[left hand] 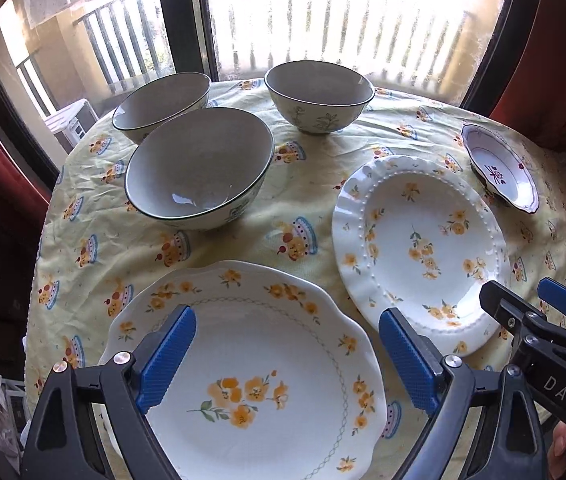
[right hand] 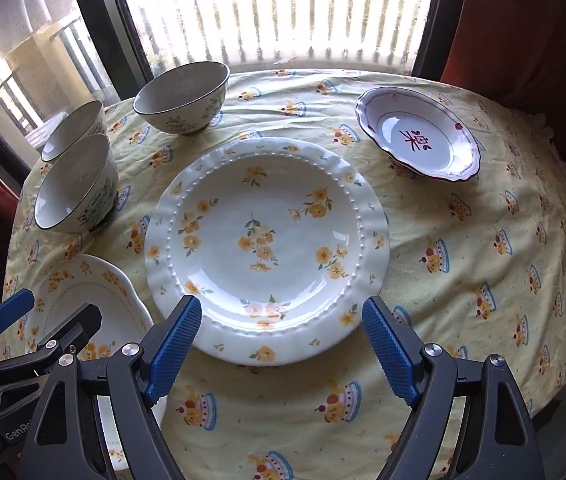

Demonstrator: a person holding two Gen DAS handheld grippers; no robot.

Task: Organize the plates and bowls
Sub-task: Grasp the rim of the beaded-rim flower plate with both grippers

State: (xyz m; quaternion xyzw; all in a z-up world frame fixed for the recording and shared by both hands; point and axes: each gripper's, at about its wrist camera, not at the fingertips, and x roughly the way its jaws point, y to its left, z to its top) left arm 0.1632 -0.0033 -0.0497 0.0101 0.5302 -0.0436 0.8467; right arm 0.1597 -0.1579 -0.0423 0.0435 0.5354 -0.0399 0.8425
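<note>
Left gripper (left hand: 287,354): jaws wide open on my end, nothing between the blue pads, hanging over the scalloped plate (left hand: 251,368) at the table's near edge.
Right gripper (right hand: 281,346): also spread open and empty, over the near rim of the beaded plate (right hand: 267,240), not touching it.
Beaded plate: mid-table, just beside the scalloped one.
Green-rimmed bowls (left hand: 199,168): three of them, two close together near the far left edge, the third (left hand: 319,96) apart at the far edge by the window.
Small purple-trim dish (right hand: 419,138): far right side.
Tablecloth (right hand: 483,240): yellow, wrinkled, covers the whole table.
</note>
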